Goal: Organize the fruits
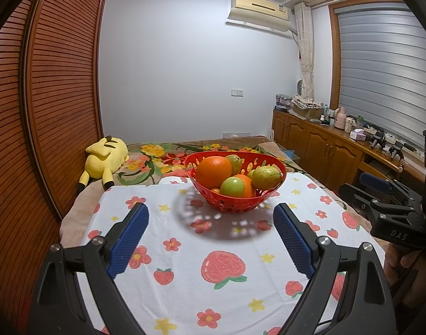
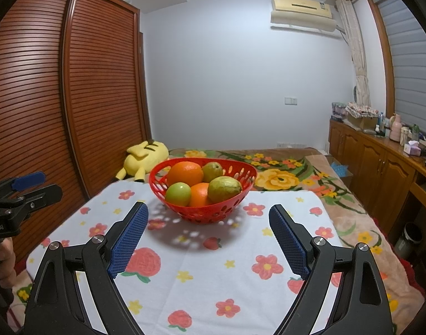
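A red perforated basket [image 1: 235,205] [image 2: 210,212] stands on a white cloth printed with flowers and strawberries [image 1: 185,251] [image 2: 213,265]. It holds a big orange [image 1: 213,172] [image 2: 185,177], a smaller orange [image 1: 248,185] [image 2: 200,194], a green round fruit [image 1: 232,187] [image 2: 178,194] and yellow-green fruits [image 1: 267,177] [image 2: 224,189]. My left gripper [image 1: 211,213] is open and empty, held short of the basket. My right gripper [image 2: 208,213] is open and empty, also short of it. The right gripper shows at the right edge of the left wrist view [image 1: 386,198]; the left one at the left edge of the right wrist view [image 2: 23,192].
The cloth lies on a bed with a floral blanket [image 1: 157,162] [image 2: 296,173]. A yellow plush toy [image 1: 104,159] [image 2: 143,159] lies at the back left by a wooden wardrobe [image 1: 45,111]. A wooden cabinet with clutter [image 1: 324,142] runs along the right wall.
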Demonstrator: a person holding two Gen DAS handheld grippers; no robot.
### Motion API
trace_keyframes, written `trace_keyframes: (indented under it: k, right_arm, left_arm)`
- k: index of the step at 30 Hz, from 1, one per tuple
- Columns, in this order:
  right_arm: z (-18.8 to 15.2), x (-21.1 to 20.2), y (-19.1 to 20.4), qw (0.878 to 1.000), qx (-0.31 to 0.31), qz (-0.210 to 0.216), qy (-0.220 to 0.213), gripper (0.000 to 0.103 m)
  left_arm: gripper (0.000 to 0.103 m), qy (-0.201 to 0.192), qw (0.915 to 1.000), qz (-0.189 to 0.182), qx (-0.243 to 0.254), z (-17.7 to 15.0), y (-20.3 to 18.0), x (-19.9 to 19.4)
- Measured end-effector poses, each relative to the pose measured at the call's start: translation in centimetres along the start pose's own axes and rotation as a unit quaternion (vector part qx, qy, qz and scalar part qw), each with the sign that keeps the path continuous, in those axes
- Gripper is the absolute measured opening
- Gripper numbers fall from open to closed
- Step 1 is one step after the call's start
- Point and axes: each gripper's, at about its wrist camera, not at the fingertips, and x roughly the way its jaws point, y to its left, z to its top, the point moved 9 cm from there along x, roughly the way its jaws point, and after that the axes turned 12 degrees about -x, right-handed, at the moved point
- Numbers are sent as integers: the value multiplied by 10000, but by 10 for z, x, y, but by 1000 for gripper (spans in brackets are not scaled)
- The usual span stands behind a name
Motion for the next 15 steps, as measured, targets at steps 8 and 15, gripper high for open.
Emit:
trace_keyframes:
  k: [8, 15]
  right_arm:
    - [0, 0, 0, 10000, -5, 1, -3, 90]
    - [0, 0, 0, 10000, 0, 2, -2, 90]
  left_arm:
    - [92, -4, 10000, 5, 1, 0, 1, 0]
    - [92, 8, 10000, -6, -3, -1, 0, 0]
